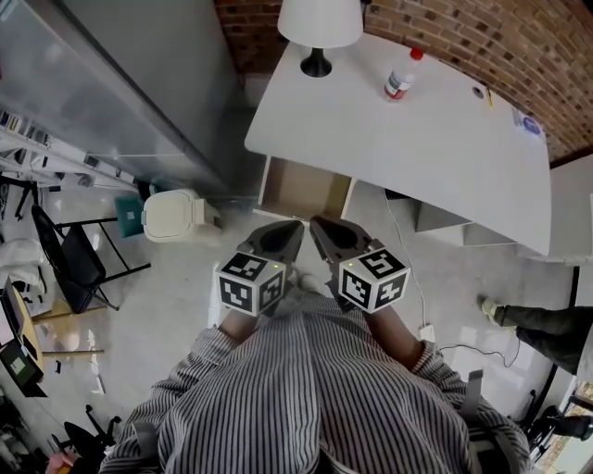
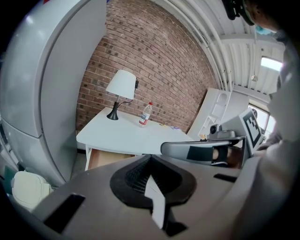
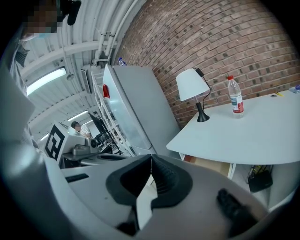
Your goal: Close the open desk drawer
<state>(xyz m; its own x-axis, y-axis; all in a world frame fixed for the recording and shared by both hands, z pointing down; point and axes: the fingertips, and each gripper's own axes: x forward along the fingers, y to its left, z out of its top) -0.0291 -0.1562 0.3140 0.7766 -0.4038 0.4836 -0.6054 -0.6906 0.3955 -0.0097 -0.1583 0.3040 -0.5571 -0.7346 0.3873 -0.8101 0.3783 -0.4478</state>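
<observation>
The white desk stands against a brick wall. Its wooden drawer is pulled open under the desk's left end, and it looks empty. Both grippers are held close to my body, a short way in front of the drawer and apart from it. My left gripper is shut with nothing in it, and so is my right gripper beside it. In the left gripper view the shut jaws point towards the desk and drawer. The right gripper view shows the drawer beyond its shut tips.
A white lamp and a plastic bottle stand on the desk. A tall grey cabinet rises on the left, with a white bin and a black chair beside it. A cable and socket lie on the floor; a person's leg shows at the right.
</observation>
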